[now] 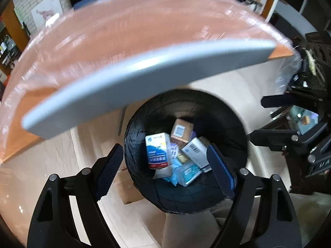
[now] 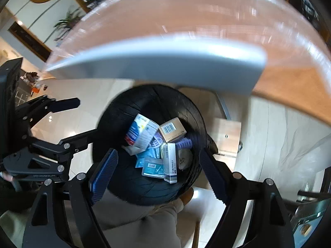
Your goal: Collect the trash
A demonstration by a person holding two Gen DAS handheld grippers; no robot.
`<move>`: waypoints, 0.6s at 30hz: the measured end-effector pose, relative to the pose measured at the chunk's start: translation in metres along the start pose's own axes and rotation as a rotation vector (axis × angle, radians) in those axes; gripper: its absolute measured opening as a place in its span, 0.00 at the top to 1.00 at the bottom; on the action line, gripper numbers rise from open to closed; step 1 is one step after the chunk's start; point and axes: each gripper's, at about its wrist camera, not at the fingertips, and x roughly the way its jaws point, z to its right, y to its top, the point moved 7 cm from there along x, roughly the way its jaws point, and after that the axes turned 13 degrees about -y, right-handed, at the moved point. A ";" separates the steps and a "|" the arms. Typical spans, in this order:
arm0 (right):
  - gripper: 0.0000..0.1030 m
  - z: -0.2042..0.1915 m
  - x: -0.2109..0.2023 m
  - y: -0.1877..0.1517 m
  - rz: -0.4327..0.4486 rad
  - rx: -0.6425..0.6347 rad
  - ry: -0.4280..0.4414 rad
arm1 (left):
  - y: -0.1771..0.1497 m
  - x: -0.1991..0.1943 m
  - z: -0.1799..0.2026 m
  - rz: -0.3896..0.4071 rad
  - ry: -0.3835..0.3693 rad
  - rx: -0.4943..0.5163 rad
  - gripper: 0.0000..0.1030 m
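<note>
We hold the left gripper (image 1: 165, 169) and right gripper (image 2: 158, 170) wide open and empty above the black bin (image 1: 231, 124) below the desk (image 1: 144, 41); the boxes (image 1: 157, 153) lie inside, so we lift straight up, clear of the rim

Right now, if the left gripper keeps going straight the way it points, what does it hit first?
Most likely the pile of small boxes in the black-lined trash bin. The left gripper is open and empty, aimed into the bin's mouth. Depth is unclear, so the near rim might touch first.
</note>
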 end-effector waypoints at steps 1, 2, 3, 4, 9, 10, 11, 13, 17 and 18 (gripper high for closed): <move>0.22 -0.002 -0.016 0.005 0.033 -0.012 0.013 | 0.004 -0.011 0.005 0.022 -0.019 0.008 0.19; 0.21 -0.002 -0.027 0.010 0.058 -0.018 0.017 | 0.009 -0.027 0.010 0.055 -0.038 0.021 0.19; 0.18 0.000 -0.042 0.019 0.099 -0.022 0.016 | 0.015 -0.041 0.014 0.085 -0.052 0.031 0.19; 0.14 0.003 -0.052 0.026 0.128 -0.020 0.015 | 0.022 -0.054 0.017 0.118 -0.065 0.039 0.17; 0.04 0.045 -0.089 0.088 0.301 0.072 -0.071 | 0.076 -0.103 -0.009 0.311 0.017 0.027 0.04; 0.04 0.062 -0.088 0.106 0.323 0.115 -0.118 | 0.087 -0.108 -0.021 0.337 0.042 0.007 0.03; 0.04 0.073 -0.087 0.118 0.334 0.140 -0.144 | 0.098 -0.109 -0.036 0.354 0.077 -0.019 0.03; 0.04 0.103 -0.077 0.147 0.354 0.210 -0.195 | 0.123 -0.109 -0.070 0.384 0.139 -0.079 0.03; 0.04 0.144 -0.041 0.186 0.322 0.290 -0.254 | 0.163 -0.089 -0.139 0.378 0.224 -0.186 0.03; 0.04 0.155 -0.031 0.196 0.310 0.302 -0.277 | 0.173 -0.080 -0.161 0.366 0.251 -0.220 0.03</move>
